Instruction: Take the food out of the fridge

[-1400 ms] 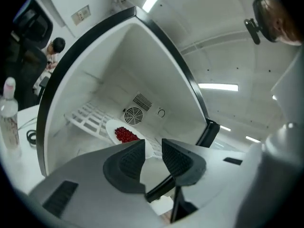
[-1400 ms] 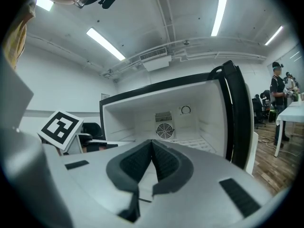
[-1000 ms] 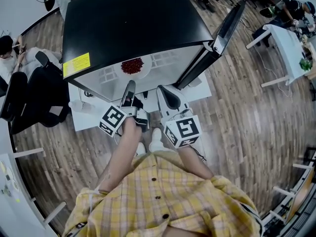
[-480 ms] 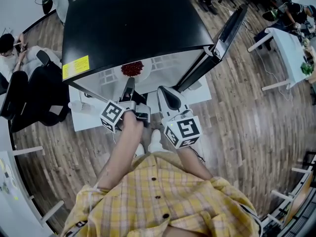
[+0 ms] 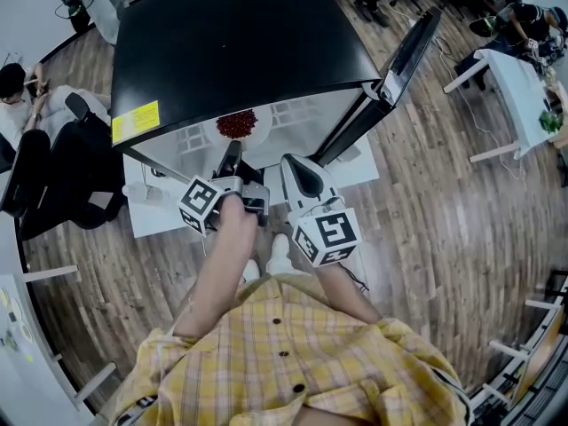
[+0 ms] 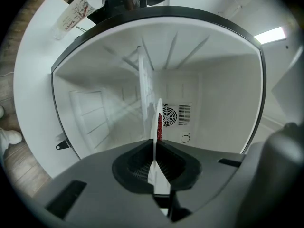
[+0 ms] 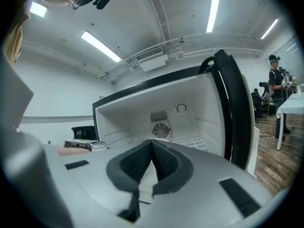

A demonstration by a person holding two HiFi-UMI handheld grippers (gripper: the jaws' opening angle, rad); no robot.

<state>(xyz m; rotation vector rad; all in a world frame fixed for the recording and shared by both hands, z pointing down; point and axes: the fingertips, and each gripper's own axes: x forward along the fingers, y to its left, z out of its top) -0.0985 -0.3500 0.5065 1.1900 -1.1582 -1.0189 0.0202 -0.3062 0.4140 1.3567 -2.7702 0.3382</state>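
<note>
Little is changed since the earlier pictures. The marker cube [image 5: 200, 205] of the left gripper [image 5: 233, 149] is shifted slightly toward 11 o'clock, and the plate [image 5: 256, 131] is kept at almost the same place.

Nearest, the right gripper [image 5: 290, 161] is held at 3 o'clock from the left one, just in front of the opening. Its tongs are pressed together and nothing is seen between them.

A little farther, the tongs of the left gripper are pinched on the near rim of the plate, which is seen edge-on in the left gripper view. The red food [image 5: 236, 123] is piled on this plate, toward 12 o'clock from the tongs, inside the open fridge [image 5: 240, 43]. Beyond, at 2 o'clock, the door [image 5: 404, 56] is swung wide open.

So the hold is judged as set, but the drawing out is hardly begun. The plate must be kept level when it is pulled, otherwise the food can be spilled.
</note>
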